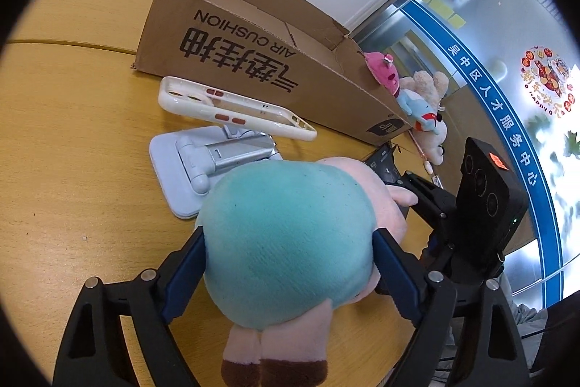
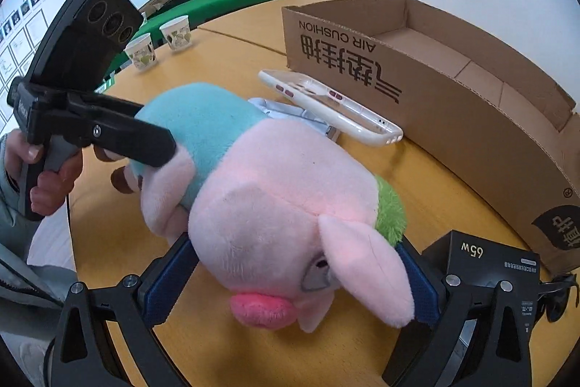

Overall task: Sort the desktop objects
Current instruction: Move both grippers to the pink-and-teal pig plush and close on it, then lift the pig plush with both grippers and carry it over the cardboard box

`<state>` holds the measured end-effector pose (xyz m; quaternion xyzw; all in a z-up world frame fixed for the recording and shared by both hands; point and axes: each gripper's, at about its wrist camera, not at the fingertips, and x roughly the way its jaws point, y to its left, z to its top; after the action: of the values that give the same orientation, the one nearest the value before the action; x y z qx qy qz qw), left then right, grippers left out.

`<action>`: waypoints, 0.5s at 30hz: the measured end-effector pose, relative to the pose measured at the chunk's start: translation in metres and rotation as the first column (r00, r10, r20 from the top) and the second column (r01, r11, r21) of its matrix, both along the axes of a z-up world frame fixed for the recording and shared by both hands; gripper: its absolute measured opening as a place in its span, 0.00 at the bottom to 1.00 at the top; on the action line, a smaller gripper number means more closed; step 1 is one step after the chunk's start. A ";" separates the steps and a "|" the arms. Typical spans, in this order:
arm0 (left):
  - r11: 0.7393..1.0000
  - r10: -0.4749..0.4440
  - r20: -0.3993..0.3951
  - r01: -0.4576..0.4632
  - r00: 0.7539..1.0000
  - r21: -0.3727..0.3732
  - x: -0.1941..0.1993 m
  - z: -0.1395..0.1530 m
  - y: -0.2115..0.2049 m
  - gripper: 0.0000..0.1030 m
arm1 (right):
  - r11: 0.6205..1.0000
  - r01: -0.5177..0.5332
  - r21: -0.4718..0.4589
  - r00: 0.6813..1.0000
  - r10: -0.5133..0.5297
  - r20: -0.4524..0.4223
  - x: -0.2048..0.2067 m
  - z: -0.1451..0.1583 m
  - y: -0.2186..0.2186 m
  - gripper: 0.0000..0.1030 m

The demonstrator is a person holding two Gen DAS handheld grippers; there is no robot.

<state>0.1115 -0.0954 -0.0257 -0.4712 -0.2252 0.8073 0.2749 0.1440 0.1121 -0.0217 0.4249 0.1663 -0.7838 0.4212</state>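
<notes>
A plush pig (image 1: 286,242) with a pink head and teal body lies on the wooden table (image 1: 72,151). My left gripper (image 1: 290,263) is shut on its teal rear, brown feet toward the camera. My right gripper (image 2: 297,278) is shut on its pink head (image 2: 282,213); in the left wrist view the right gripper (image 1: 427,202) shows at the pig's far end. An open cardboard box (image 1: 253,60) marked AIR CUSHION stands behind the pig, also in the right wrist view (image 2: 453,104).
A white phone case (image 1: 232,107) rests on a light blue folding phone stand (image 1: 195,162) between pig and box. Small plush toys (image 1: 417,104) lie by the box's right end. A black 65W charger box (image 2: 485,263) sits at front right. Two paper cups (image 2: 159,42) stand far left.
</notes>
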 end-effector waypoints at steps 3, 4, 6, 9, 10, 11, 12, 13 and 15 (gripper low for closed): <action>1.000 -0.004 -0.008 0.003 1.000 -0.020 -0.001 0.006 0.006 0.83 | 0.999 0.020 -0.040 1.000 -0.020 0.019 -0.004 0.003 0.004 0.91; 0.999 -0.006 -0.019 0.005 1.000 -0.037 -0.002 0.012 0.010 0.83 | 0.999 0.026 -0.044 0.999 -0.025 0.023 -0.005 0.004 0.003 0.90; 0.998 -0.005 -0.054 0.002 0.999 -0.060 -0.003 0.026 0.015 0.83 | 0.998 0.031 -0.050 0.999 -0.030 0.018 -0.006 0.011 0.003 0.88; 0.998 -0.014 -0.131 0.007 0.991 -0.057 -0.009 0.055 0.017 0.83 | 0.996 0.039 -0.084 0.999 -0.042 -0.033 -0.009 0.039 0.009 0.88; 0.998 -0.024 -0.165 0.013 0.986 -0.063 -0.013 0.068 0.020 0.83 | 0.994 0.043 -0.100 0.997 -0.049 -0.054 -0.011 0.050 0.012 0.88; 0.997 -0.031 -0.194 0.017 0.980 -0.070 -0.016 0.078 0.022 0.83 | 0.992 0.046 -0.114 0.995 -0.056 -0.084 -0.014 0.063 0.015 0.88; 0.996 -0.043 -0.235 0.025 0.971 -0.082 -0.022 0.093 0.026 0.83 | 0.992 0.047 -0.121 0.991 -0.061 -0.116 -0.016 0.075 0.018 0.88; 0.995 -0.054 -0.268 0.030 0.962 -0.090 -0.029 0.106 0.029 0.83 | 0.991 0.048 -0.128 0.986 -0.067 -0.149 -0.019 0.087 0.020 0.88; 0.994 -0.071 -0.333 0.040 0.940 -0.100 -0.045 0.130 0.033 0.83 | 0.988 0.051 -0.146 0.972 -0.083 -0.221 -0.030 0.112 0.024 0.88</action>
<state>0.0670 -0.0625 0.1038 -0.3450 -0.1244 0.8772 0.3100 0.1143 0.1362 0.0903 0.3076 0.1436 -0.8506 0.4016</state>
